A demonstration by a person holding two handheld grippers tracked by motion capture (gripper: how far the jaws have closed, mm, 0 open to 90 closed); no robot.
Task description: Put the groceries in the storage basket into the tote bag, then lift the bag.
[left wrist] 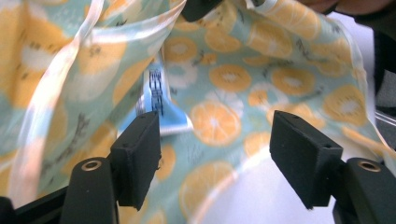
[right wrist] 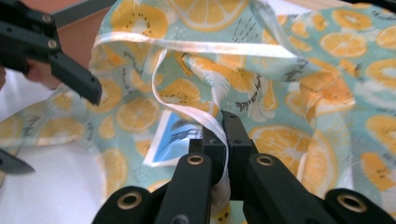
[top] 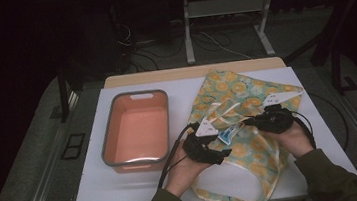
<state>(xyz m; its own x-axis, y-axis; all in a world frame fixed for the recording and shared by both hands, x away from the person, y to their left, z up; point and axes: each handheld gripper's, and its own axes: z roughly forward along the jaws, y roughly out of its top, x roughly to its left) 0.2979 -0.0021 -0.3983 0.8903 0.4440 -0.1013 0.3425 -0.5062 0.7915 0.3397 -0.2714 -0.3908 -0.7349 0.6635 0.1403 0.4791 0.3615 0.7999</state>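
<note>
Cotton printed with orange slices, an apron [top: 241, 119] lies crumpled on the white board [top: 100, 189], from centre out toward 3 o'clock. An empty pink tub [top: 137, 130] sits at 9 o'clock, near but apart.

In the right gripper view, the right gripper [right wrist: 226, 135] is clamped on a pale strap [right wrist: 196, 109] of the apron, the ribbon running up between its jaws. The left gripper [left wrist: 215, 154] has its jaws apart with nothing pressed between them; cloth and a blue label [left wrist: 161, 105] lie just beyond the pads. In the high view it hovers at the apron's near-left part [top: 206, 145].

The job looks like straightening or folding the apron. To do it well, I would keep the strap grip firm and low, then bring the left jaws onto a single hem near the label, not a bunched fold, so the cloth pulls flat rather than twisting. Loose straps could snag a jaw or cable.

Room: bare board lies toward 6 and 7 o'clock. The apron's loop at 6 o'clock nearly reaches the board's near edge, so pulling that way risks dragging it off. At 9 o'clock the tub's rim limits leftward sweeps.
</note>
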